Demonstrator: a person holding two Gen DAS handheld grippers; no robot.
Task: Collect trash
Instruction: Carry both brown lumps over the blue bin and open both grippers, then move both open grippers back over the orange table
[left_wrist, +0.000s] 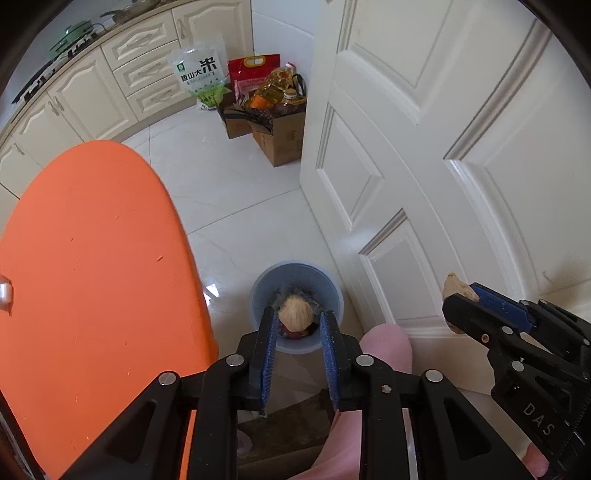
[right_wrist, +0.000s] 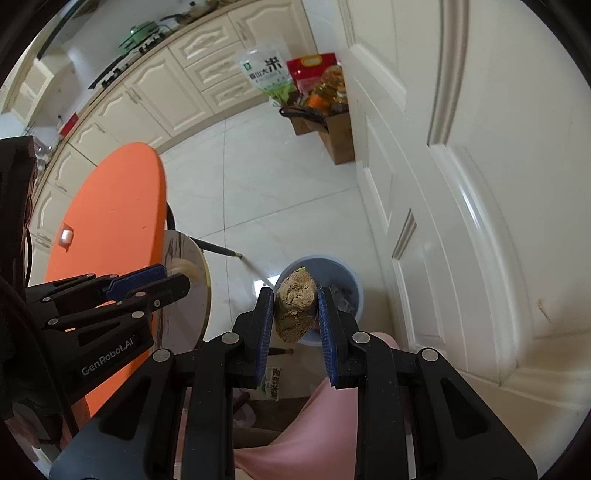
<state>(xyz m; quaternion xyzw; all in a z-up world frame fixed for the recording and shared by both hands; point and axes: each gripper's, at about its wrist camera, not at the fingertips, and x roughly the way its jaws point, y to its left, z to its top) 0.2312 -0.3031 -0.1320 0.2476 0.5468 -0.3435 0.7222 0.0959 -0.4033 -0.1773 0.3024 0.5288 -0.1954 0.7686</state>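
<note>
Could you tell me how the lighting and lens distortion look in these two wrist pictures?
Left wrist view: even daylight, strong fisheye bending of the door, a small glare patch on the floor beside the bin. Right wrist view: same bending, a bright streak on the door moulding, and the held brown chunk is sharp.

Left gripper (left_wrist: 297, 325) agape, right gripper (right_wrist: 295, 306) clamped.

The left gripper (left_wrist: 297, 325) hangs with jaws apart above the round blue plastic bin (left_wrist: 295, 306), while the right gripper (left_wrist: 460, 295) clamps a beige crumbly lump (left_wrist: 455, 287) beside the white panelled door (left_wrist: 424, 147).
</note>
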